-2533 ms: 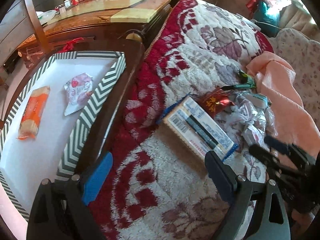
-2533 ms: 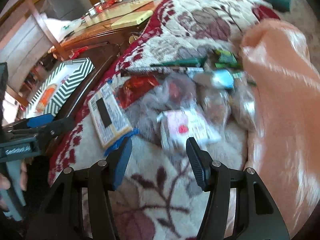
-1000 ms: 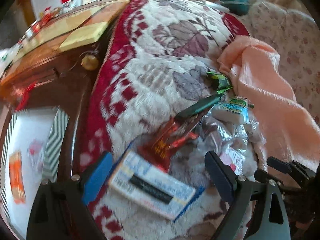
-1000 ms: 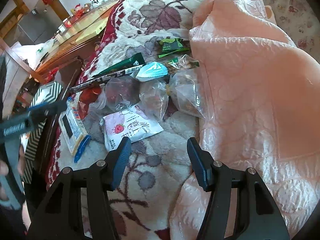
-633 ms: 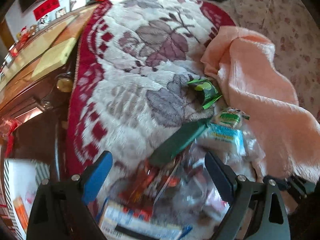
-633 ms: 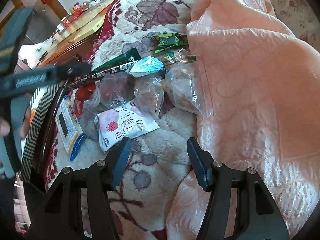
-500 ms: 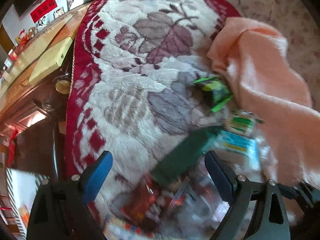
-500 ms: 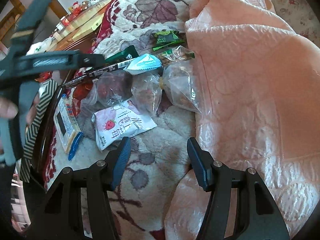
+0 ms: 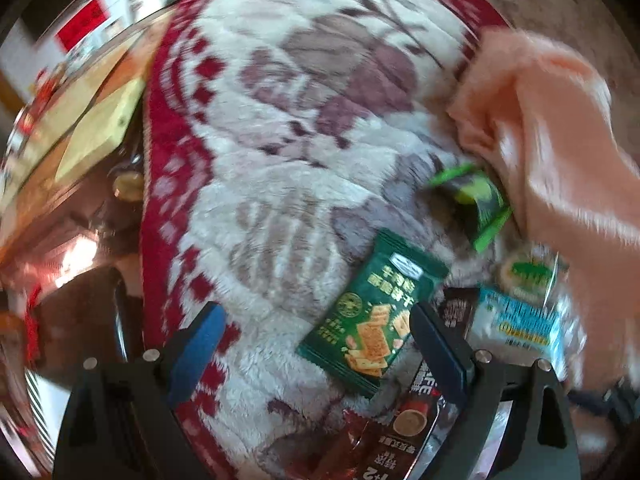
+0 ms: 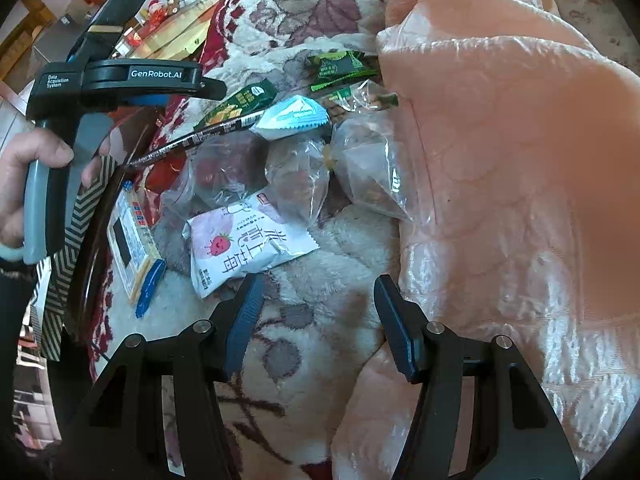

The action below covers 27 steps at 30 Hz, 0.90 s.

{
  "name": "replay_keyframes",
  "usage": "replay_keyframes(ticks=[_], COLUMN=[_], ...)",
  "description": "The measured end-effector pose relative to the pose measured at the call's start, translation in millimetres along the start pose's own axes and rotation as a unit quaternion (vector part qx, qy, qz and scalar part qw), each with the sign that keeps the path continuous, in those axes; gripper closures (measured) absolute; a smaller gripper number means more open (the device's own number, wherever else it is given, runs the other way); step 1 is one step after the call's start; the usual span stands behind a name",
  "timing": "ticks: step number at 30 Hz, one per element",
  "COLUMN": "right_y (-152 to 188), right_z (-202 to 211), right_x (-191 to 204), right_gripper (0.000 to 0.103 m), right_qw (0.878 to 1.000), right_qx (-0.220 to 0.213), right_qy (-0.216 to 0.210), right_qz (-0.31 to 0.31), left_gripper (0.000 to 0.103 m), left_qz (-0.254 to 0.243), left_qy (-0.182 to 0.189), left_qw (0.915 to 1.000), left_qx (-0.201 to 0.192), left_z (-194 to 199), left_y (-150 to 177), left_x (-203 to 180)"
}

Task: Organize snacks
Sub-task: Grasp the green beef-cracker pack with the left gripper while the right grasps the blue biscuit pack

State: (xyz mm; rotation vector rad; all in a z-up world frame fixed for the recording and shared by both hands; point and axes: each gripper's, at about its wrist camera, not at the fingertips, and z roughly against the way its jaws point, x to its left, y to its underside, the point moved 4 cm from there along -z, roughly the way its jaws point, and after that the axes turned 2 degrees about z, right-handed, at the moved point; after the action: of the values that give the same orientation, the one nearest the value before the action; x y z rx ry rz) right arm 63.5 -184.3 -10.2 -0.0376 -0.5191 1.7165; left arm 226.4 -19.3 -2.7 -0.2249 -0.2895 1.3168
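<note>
The left gripper (image 9: pixel 316 344) points steeply down over the floral blanket (image 9: pixel 280 140), its jaws spread wide with nothing clamped. In the right wrist view the person's left hand (image 10: pixel 24 184) is wrapped around its grey handle, thumb on the near side; the black body reads "GenRobot.AI" and "Data Acquisition System". The left view is motion-blurred.

The right gripper (image 10: pixel 318 322) also points steeply down, jaws apart and empty, over bare blanket.

Landmark: the dark green cracker packet (image 9: pixel 374 316), which lies flat on the blanket, its near end between the left gripper's fingers, close to the right-side finger and not pressed by either. Its yellow print is not legible.

- Beyond it, against the peach blanket (image 10: pixel 520 160): a black-and-lime packet (image 9: pixel 476 200), writing unreadable.
- Just beside it toward the peach blanket: a light blue packet (image 10: pixel 294 116), text blurred.
- Under its near end: a long coffee stick (image 10: pixel 192 140), showing "CAFE" and "1+2" in the left view.
- Nearer the right gripper: three clear bags (image 10: pixel 300 176) and a white strawberry packet (image 10: pixel 244 244) with large characters.
- On the strawberry packet's far side from the peach blanket: a barcode-labelled box (image 10: pixel 132 240) at the blanket's edge, next to the chevron-patterned box (image 10: pixel 76 216).
</note>
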Motion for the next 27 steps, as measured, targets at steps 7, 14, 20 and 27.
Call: replay_keyframes(ticks=[7,14,20,27], right_y=[-1,-22,-84,-127], right_z=[-2,15,16,-36], right_x=[-4,0,28,45], right_gripper=[0.045,0.045,0.045,0.045], right_qw=[1.000,0.999,0.990,0.977], right_qx=[0.000,-0.051,-0.060,0.047], right_qy=[-0.002,0.007,0.028,0.028], right_qz=[-0.007,0.011,0.122,0.206], left_gripper=[0.009,0.041,0.057,0.057], left_qz=[-0.054,-0.043,-0.012,0.007], left_qy=[0.017,0.053,0.061,0.055], left_qw=[0.9979,0.9972,0.9979,0.9984], left_qx=[0.031,0.028,0.021,0.010], left_z=[-23,-32,-23,-18], left_y=[-3,-3,4,7], left_x=[-18,-20,-1,19])
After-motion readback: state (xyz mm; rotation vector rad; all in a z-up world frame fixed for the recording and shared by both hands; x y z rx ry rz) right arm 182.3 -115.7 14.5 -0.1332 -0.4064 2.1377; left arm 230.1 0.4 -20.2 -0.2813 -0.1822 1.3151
